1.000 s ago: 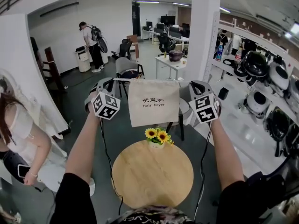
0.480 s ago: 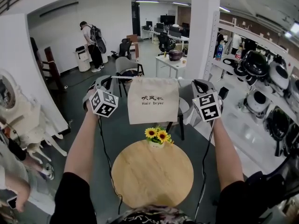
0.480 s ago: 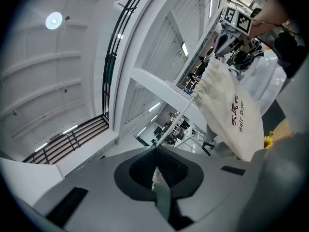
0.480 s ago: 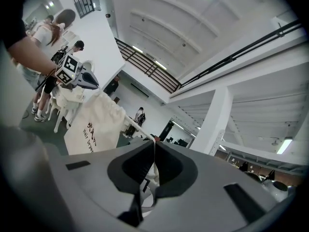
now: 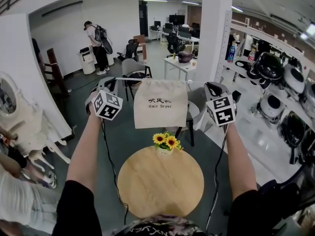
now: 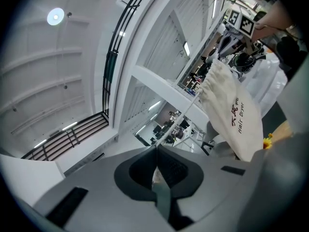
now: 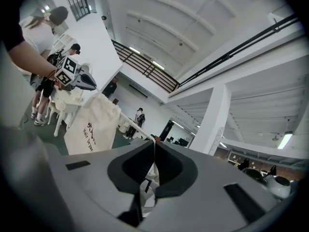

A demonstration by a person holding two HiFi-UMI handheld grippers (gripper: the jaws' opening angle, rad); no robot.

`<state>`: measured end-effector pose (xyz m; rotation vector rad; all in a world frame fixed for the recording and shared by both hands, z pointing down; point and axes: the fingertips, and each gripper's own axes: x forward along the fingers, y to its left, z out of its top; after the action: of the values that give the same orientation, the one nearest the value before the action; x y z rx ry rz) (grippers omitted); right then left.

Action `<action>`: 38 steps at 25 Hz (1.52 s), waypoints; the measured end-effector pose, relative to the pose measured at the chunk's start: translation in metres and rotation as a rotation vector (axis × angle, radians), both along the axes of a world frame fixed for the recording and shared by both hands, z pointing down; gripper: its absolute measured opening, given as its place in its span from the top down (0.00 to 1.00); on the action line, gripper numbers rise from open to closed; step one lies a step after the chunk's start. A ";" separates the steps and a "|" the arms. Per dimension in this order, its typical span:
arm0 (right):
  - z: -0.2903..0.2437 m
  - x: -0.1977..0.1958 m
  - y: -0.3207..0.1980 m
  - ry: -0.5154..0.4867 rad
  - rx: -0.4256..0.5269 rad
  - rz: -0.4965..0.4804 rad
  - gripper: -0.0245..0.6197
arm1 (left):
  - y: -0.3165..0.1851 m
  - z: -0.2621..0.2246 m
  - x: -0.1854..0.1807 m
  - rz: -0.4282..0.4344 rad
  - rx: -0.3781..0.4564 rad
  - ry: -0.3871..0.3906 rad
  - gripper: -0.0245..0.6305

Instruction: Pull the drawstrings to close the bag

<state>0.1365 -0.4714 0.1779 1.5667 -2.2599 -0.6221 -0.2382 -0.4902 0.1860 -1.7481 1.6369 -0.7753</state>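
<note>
Nearest, under the head cam: round wooden table [image 5: 160, 181] w/ a small bunch of sunflowers [image 5: 166, 142] at its far edge. Both forearms reach fwd over it, one gripper each, raised to about the same height.

L gripper [image 5: 113, 82]: jaws fully together, pinched on the left drawstring [image 5: 127, 79]. Its own view shows the pads meeting w/ no gap and the thin cord running straight out from the tips to the bag's top corner, taut.

R gripper [image 5: 211, 86]: same state, jaws pressed together on the right drawstring [image 5: 196, 83]. The cord leaves the tips in a straight line toward the bag; a bit of pale cord or cloth hangs behind the pads.

Bag [image 5: 160, 104]: cream cloth, "Hair Dryer" print facing the person. It hangs in the air btw the two grippers, above the flowers and clear of the table. Its top edge looks bunched in the gripper views.

Farther back: grey chair [image 5: 132, 69], white pillar [image 5: 214, 28], shelves [image 5: 275, 77] of rounded appliances at right, and a person w/ a backpack [image 5: 96, 41] by the far wall.
</note>
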 end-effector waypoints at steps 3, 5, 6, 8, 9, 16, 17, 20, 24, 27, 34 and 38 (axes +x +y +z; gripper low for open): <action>0.003 0.005 -0.003 -0.001 0.003 0.003 0.95 | -0.001 0.001 0.001 0.003 0.000 -0.001 0.93; 0.003 0.006 -0.004 -0.003 0.003 0.002 0.95 | -0.002 0.000 0.001 0.004 -0.001 -0.001 0.93; 0.003 0.006 -0.005 -0.003 0.003 0.001 0.95 | -0.002 0.000 0.000 0.005 -0.004 0.000 0.93; 0.003 0.006 -0.005 -0.003 0.003 -0.001 0.95 | -0.002 0.000 0.000 0.004 -0.011 0.005 0.93; 0.003 0.006 -0.005 -0.004 0.001 -0.003 0.95 | -0.003 -0.001 0.000 0.004 -0.015 0.009 0.93; 0.005 0.008 -0.004 -0.014 -0.009 -0.013 0.95 | -0.002 -0.002 0.001 0.011 -0.026 0.033 0.93; 0.005 0.008 -0.004 -0.014 -0.009 -0.013 0.95 | -0.001 -0.002 0.001 0.013 -0.025 0.035 0.93; 0.004 0.008 -0.004 -0.017 -0.007 -0.015 0.95 | -0.001 -0.005 0.001 0.016 -0.017 0.039 0.93; 0.004 0.009 -0.006 -0.021 -0.010 -0.017 0.95 | -0.001 -0.008 0.003 0.021 -0.007 0.037 0.93; 0.005 0.008 -0.007 -0.032 -0.014 -0.025 0.95 | -0.001 -0.007 0.001 0.024 -0.017 0.056 0.93; 0.006 0.005 -0.009 -0.061 -0.029 -0.041 0.95 | -0.002 -0.006 -0.007 0.011 -0.033 0.095 0.93; 0.007 0.005 -0.009 -0.060 -0.026 -0.041 0.95 | -0.001 -0.006 -0.008 0.007 -0.035 0.090 0.93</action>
<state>0.1414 -0.4804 0.1849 1.5495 -2.3399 -0.5614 -0.2463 -0.4907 0.1801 -1.8360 1.6844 -0.7361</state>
